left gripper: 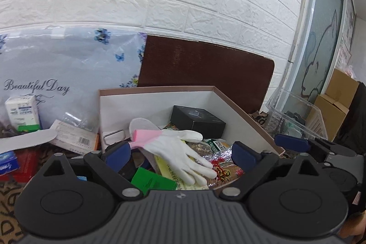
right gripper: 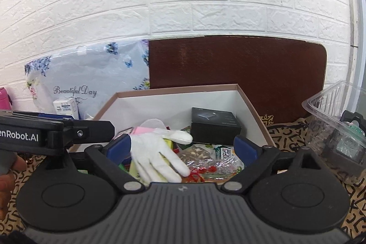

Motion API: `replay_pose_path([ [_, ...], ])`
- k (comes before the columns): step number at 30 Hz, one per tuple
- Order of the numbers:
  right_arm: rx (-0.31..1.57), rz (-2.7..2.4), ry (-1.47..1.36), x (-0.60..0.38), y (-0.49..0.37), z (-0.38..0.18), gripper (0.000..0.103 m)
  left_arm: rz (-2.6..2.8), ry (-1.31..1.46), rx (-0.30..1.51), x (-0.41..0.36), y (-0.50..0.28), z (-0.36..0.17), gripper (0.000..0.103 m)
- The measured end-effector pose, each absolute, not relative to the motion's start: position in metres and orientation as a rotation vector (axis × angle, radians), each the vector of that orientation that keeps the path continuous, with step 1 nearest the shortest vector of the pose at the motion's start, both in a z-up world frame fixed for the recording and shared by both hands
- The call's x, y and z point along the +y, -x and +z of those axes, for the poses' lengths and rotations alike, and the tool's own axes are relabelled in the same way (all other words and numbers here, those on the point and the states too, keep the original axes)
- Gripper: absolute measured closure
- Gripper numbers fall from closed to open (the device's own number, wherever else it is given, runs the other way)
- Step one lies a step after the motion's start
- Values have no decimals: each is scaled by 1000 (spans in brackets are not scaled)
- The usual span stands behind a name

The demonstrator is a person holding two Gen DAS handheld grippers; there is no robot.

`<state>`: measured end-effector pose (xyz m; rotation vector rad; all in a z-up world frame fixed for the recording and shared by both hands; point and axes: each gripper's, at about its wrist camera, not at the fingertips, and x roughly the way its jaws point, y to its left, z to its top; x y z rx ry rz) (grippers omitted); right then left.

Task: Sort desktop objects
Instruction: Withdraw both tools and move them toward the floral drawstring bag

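Note:
An open cardboard box [left gripper: 157, 95] [right gripper: 176, 93] with white inner walls holds a white glove with a pink cuff [left gripper: 176, 150] [right gripper: 155, 150], a black box [left gripper: 196, 121] [right gripper: 215, 127], a green packet [left gripper: 153, 182] and snack packs [left gripper: 226, 168] [right gripper: 205, 157]. My left gripper [left gripper: 180, 152] is open and empty, hovering over the box with the glove between its blue pads. My right gripper [right gripper: 181, 148] is open and empty, also over the box. In the left wrist view the right gripper's finger [left gripper: 292, 143] shows at right.
A clear plastic container [left gripper: 295, 116] [right gripper: 336, 120] stands right of the box. A floral "Beautiful Day" bag [left gripper: 68, 70] [right gripper: 91, 74] and a brown board [left gripper: 205, 65] [right gripper: 238, 65] lean on the brick wall. A white-green carton [left gripper: 21, 113], packets and red items lie left.

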<state>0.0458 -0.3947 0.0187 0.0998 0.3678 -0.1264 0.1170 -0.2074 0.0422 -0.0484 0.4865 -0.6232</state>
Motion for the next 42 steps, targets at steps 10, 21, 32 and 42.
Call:
replay_pose_path([
  [10,368,-18,-37,-322,-20,17,8,-512,142,490,-126,-62,24,5],
  [21,437,167,1,-228,-13,-28,8,-344,174,550,-33,-44,-18,5],
  [32,452,174,125,-168,-62,-55,10,-329,181,559,-8,-103,-41,7],
  [42,423,137,320,-142,-111,-73,19,-375,229,624,-3,-165,-65,22],
])
